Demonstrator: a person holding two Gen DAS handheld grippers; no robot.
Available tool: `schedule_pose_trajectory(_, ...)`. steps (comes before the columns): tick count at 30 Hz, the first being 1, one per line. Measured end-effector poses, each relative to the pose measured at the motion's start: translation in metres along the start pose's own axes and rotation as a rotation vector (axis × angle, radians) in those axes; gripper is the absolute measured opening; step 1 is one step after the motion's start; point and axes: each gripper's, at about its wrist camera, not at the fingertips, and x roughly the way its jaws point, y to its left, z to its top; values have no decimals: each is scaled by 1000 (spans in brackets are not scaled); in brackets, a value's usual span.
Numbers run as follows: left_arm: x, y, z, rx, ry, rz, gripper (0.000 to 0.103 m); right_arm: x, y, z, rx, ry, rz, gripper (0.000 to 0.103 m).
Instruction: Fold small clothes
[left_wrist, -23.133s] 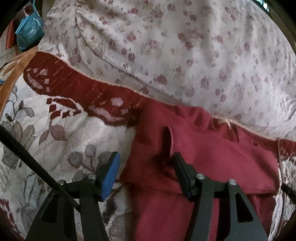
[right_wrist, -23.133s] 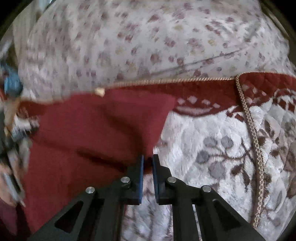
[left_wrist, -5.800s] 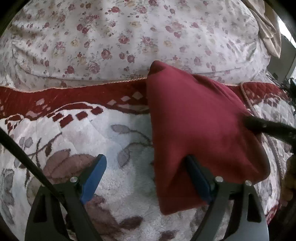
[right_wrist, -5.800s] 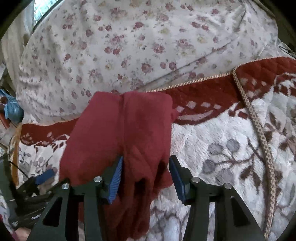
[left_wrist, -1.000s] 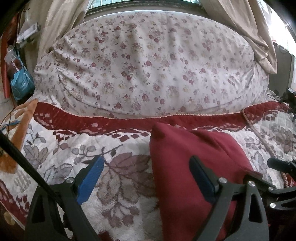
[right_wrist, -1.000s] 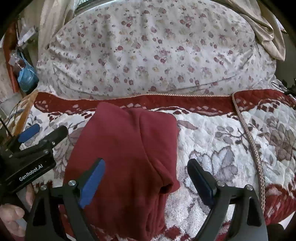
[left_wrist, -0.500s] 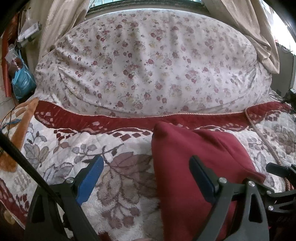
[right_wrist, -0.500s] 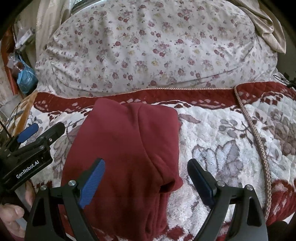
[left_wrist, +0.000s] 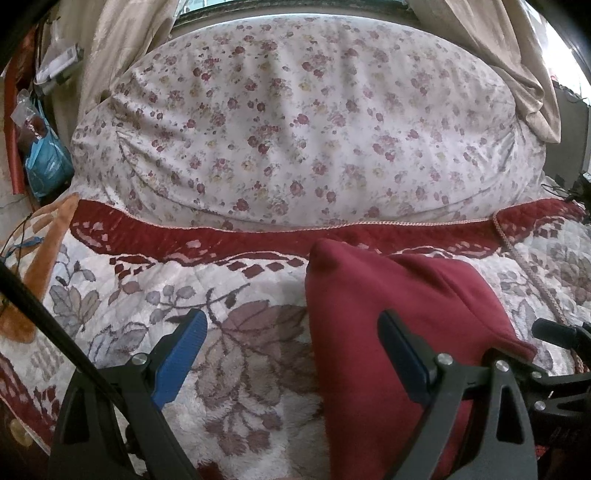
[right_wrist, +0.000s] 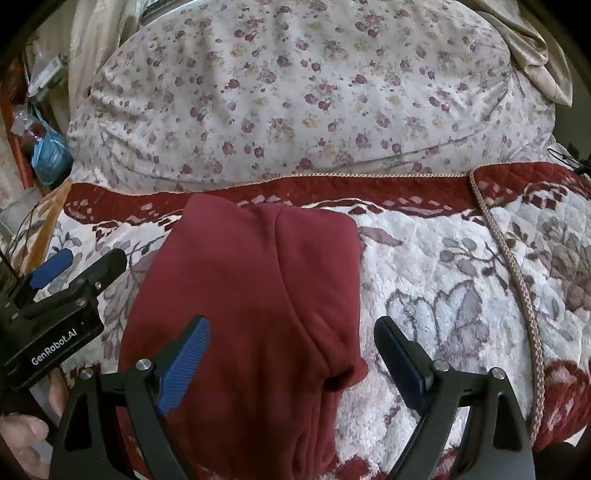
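Observation:
A dark red garment (right_wrist: 255, 302) lies folded into a long narrow bundle on the floral quilt (right_wrist: 461, 295); it also shows in the left wrist view (left_wrist: 399, 325). My left gripper (left_wrist: 291, 339) is open and empty, held above the garment's left edge, and it shows at the left of the right wrist view (right_wrist: 77, 273). My right gripper (right_wrist: 291, 347) is open and empty, held above the garment's near end. Its tip shows at the right edge of the left wrist view (left_wrist: 554, 332).
A big flowered duvet (left_wrist: 295, 129) is heaped behind the quilt's red border (left_wrist: 221, 240). A blue bag (left_wrist: 46, 162) and clutter lie at the far left. Beige curtains (left_wrist: 517, 55) hang at the back. A cord trim (right_wrist: 517, 288) runs down the quilt's right side.
Both grippers have drawn back and up a little from the garment over the last second. The garment lies still. Much earlier, the grippers were holding and folding it.

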Motion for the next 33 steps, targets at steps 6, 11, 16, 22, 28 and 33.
schedule_pose_trajectory(6, 2, 1, -1, 16, 4, 0, 93, 1, 1, 1, 0, 5, -7, 93)
schedule_pose_trajectory(11, 2, 3, -1, 20, 5, -3, 93, 3, 2, 5, -3, 2, -4, 94)
schedule_pose_trajectory(16, 5, 5, -3, 22, 13, -5, 93, 4, 2, 10, 3, 2, 1, 94)
schedule_pose_trajectory(22, 7, 4, -4, 27, 18, -5, 93, 5, 3, 12, 3, 4, -1, 94)
schedule_pose_trajectory(28, 9, 6, -5, 27, 24, -8, 93, 7, 5, 12, 2, 9, 3, 94)
schedule_pose_trajectory(33, 8, 8, -6, 30, 23, -11, 93, 9, 7, 12, 3, 13, 3, 94)
